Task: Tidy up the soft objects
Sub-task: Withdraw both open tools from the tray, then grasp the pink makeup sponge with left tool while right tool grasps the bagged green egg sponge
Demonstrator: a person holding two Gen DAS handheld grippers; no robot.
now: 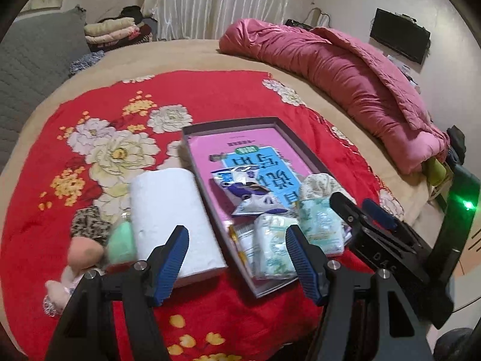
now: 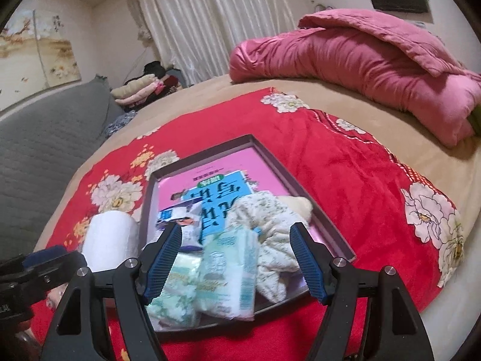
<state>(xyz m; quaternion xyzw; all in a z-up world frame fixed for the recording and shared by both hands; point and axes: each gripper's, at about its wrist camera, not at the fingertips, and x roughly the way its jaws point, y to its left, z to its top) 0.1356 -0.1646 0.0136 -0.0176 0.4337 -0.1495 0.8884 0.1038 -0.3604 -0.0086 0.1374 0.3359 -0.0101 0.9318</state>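
A shallow grey tray [image 1: 192, 150] lies on the red floral blanket [image 1: 210, 99]. It holds a pink and blue book, a snack pouch [image 1: 246, 186], two tissue packs [image 1: 270, 246] and a floral cloth [image 1: 318, 186]. Left of the tray lie a white paper roll [image 1: 171, 210], a green puff [image 1: 120, 240], a leopard-print piece [image 1: 87, 219] and a pink plush [image 1: 81, 252]. My left gripper [image 1: 239, 258] hovers open over the tray's near left rim, holding nothing. My right gripper [image 2: 236, 240] stands open above a tissue pack [image 2: 228, 273] and the floral cloth [image 2: 270, 240], its pads off them.
A rolled pink quilt [image 1: 345, 69] lies along the bed's far right side. A grey padded headboard [image 1: 33, 60] stands at the left, with folded clothes [image 1: 111, 30] behind it. White curtains [image 2: 204, 24] hang at the back and a dark screen [image 1: 399, 39] is on the wall.
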